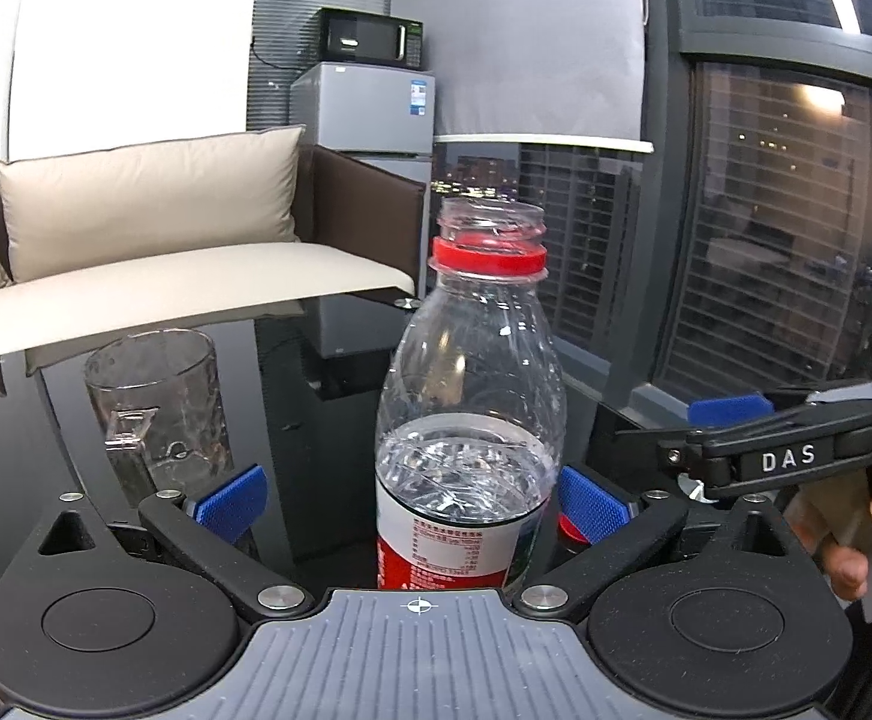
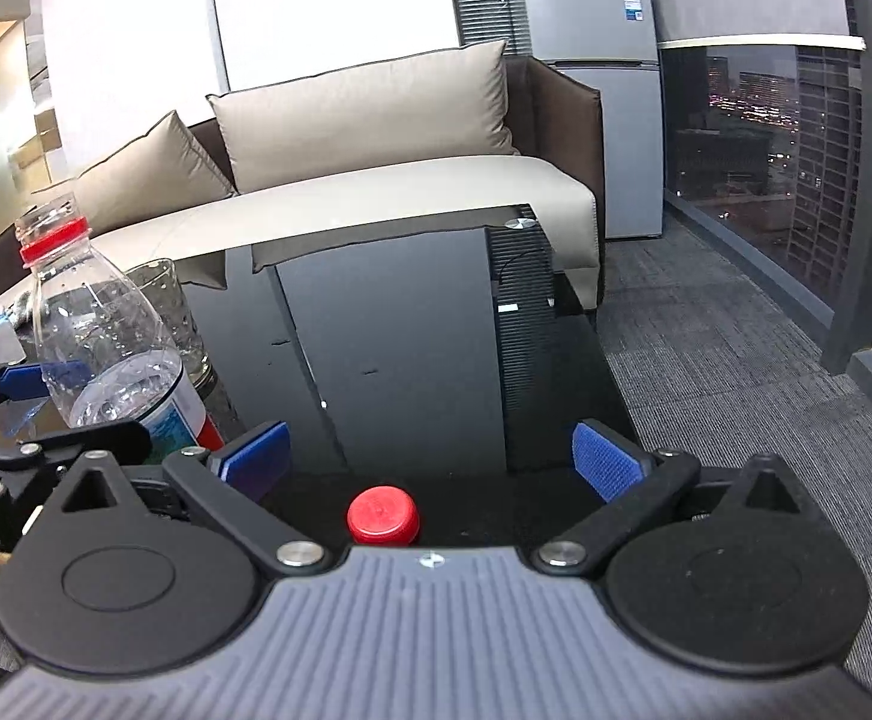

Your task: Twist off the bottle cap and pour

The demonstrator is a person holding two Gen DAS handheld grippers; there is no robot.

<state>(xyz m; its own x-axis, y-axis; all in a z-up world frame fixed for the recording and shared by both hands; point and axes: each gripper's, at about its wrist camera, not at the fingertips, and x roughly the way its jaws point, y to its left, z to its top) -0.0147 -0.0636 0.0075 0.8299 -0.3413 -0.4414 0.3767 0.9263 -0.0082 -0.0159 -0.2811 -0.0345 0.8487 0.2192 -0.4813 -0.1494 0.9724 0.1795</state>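
From the left wrist, the left gripper (image 1: 412, 507) sits level, its blue pads spread wide on either side of the uncapped bottle (image 1: 469, 420) without touching it, and the glass (image 1: 157, 414) stands far left on the black table (image 1: 316, 420). From the right wrist, the right gripper (image 2: 430, 459) hangs low and released, the red cap (image 2: 382, 515) lying on the table between its parted fingers.

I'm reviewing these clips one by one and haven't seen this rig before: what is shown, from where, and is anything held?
No robot: a person carries two hand-held tongs, each with a camera looking along its blue pads. The left tongs straddle an uncapped water bottle, open, pads apart from it. The right tongs are open above the red cap, which lies on the black glass table. A glass cup stands empty beside the bottle. Nothing is held.
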